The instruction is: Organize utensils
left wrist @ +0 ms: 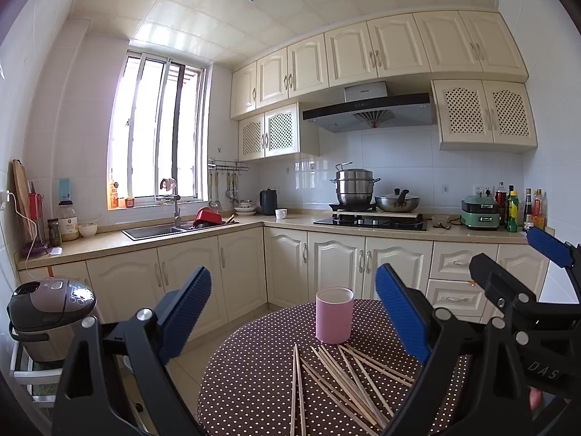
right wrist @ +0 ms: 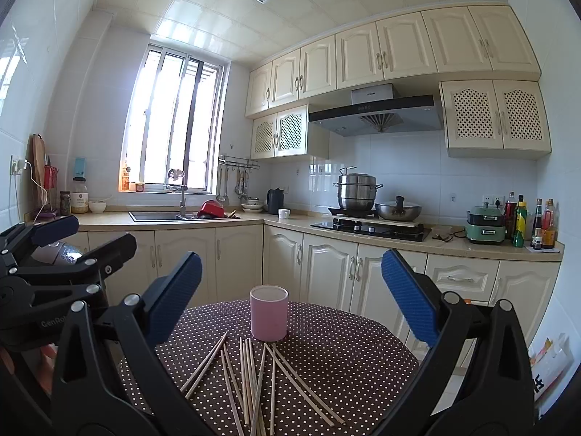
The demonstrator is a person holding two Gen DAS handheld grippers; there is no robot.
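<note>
Roughly a dozen wooden chopsticks [right wrist: 254,381] lie fanned and partly crossed on the near half of the round worktop [right wrist: 345,345], their far tips just short of the pink cup [right wrist: 269,318], which stands upright and open-mouthed toward the far side; none appears to be in the cup yet, so the sorting looks barely begun. Both grippers hang above the near edge with nothing in them: the left gripper [left wrist: 294,316] has its blue pads spread wide, and the right gripper [right wrist: 292,298] is likewise spread. To do the pick-up well, I would single out an outer stick that lies clear of its neighbours, such as the pair at the left of the fan in the right wrist view, close on it near the middle so it does not swing, then tip it upright and lower it into the cup without knocking the rim; the cup looks light and could topple. Sticks that overlap will likely drag others along. A brown cloth with white dots covers the worktop. Beyond it is a kitchen with cream cabinets [left wrist: 337,265], a sink [left wrist: 152,231] below a bright window [left wrist: 156,138], a steel steamer pot [right wrist: 357,190] on the hob, and a range hood [left wrist: 366,110].
</note>
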